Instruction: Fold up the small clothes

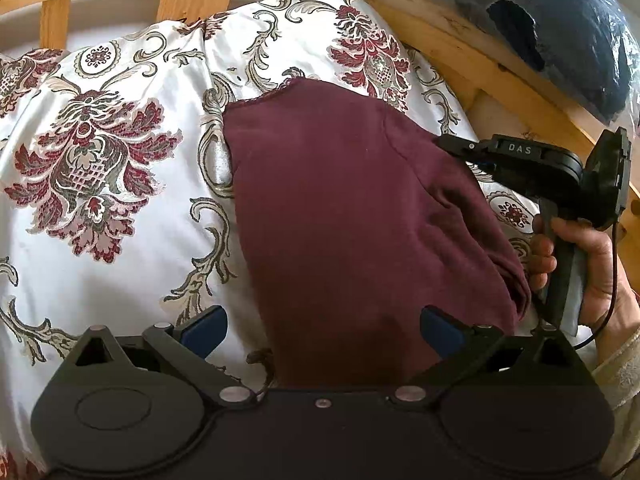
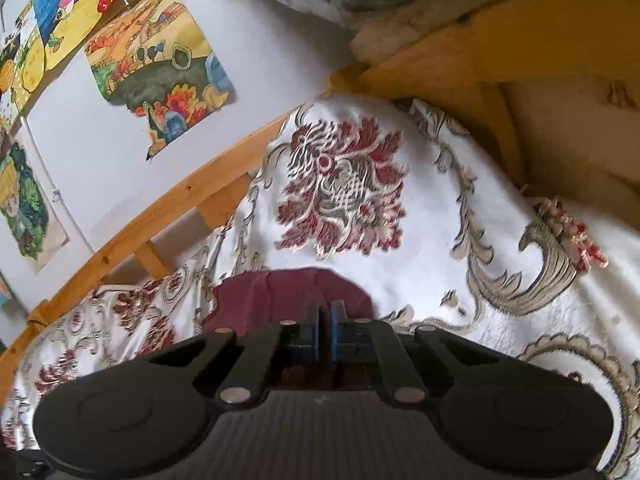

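- left wrist view takes in the whole maroon garment [image 1: 352, 208], lying on the patterned bedspread [image 1: 100, 152] with a lace-trimmed edge at its far end and a fold ridge running down its right side; the right wrist view shows only a small maroon patch [image 2: 292, 292] of it just ahead of the fingers.
- the garment is a plain dark wine colour, mostly flat, with soft bunched creases along its right edge where it is lifted toward the right gripper [image 1: 450, 145].
- left gripper [image 1: 322, 326] hangs over the near end of the garment, its blue pads wide apart with cloth below them and nothing pinched.
- the left wrist view shows the right gripper from the side, at the garment's right edge, held by a hand [image 1: 580, 264] on its grip; its own camera shows the right gripper [image 2: 325, 334] with blue pads drawn almost together, only a thin slit between them; whether cloth is caught there cannot be told.
- only the right wrist view shows the white wall with coloured drawings [image 2: 160, 72].
- both views show the wooden bed frame [image 1: 188, 0]; a dark blue bundle in clear plastic [image 1: 560, 28] appears in the left wrist view alone.
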`<control>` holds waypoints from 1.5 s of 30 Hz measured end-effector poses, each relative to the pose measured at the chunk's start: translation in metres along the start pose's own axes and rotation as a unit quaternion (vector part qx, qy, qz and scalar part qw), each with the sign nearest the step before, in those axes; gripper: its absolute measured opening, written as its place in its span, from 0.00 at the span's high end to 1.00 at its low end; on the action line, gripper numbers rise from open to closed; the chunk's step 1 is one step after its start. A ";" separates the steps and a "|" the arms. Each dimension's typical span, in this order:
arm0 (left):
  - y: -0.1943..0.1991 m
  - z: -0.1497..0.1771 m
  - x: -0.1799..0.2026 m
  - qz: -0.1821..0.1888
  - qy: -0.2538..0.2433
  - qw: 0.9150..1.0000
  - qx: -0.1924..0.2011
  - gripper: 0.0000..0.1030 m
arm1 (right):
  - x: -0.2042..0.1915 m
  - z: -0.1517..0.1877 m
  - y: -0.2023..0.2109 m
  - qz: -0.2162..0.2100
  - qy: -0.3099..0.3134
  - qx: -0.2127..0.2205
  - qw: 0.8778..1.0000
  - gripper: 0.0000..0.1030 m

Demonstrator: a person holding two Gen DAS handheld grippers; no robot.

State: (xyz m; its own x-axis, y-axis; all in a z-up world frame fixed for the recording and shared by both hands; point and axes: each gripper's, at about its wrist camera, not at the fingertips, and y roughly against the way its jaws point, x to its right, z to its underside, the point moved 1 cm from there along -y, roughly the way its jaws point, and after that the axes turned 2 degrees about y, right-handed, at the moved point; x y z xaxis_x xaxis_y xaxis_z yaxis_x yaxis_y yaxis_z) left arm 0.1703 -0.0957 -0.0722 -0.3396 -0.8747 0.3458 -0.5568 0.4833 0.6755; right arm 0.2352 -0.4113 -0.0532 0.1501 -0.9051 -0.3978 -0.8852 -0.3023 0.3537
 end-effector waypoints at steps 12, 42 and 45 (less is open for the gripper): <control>-0.001 -0.004 0.003 0.000 -0.003 1.000 0.004 0.01 | -0.032 0.010 -0.023 0.092 0.086 0.032 0.991 0.95; -0.027 -0.008 -0.013 0.072 0.076 0.993 -0.047 0.06 | 0.018 0.021 -0.037 -0.032 -0.102 -0.033 0.994 0.49; -0.032 -0.009 -0.015 0.070 0.089 0.992 -0.057 0.10 | 0.017 0.023 -0.036 -0.032 -0.102 -0.032 0.994 0.55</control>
State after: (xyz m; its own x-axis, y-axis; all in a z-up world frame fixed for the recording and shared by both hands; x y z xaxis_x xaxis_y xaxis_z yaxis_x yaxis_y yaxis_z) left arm 0.2001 -0.0987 -0.0932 -0.2631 -0.7974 0.5431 -0.4215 0.6014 0.6787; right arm 0.2600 -0.4087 -0.0921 0.1076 -0.8060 -0.5820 -0.8462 -0.3815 0.3720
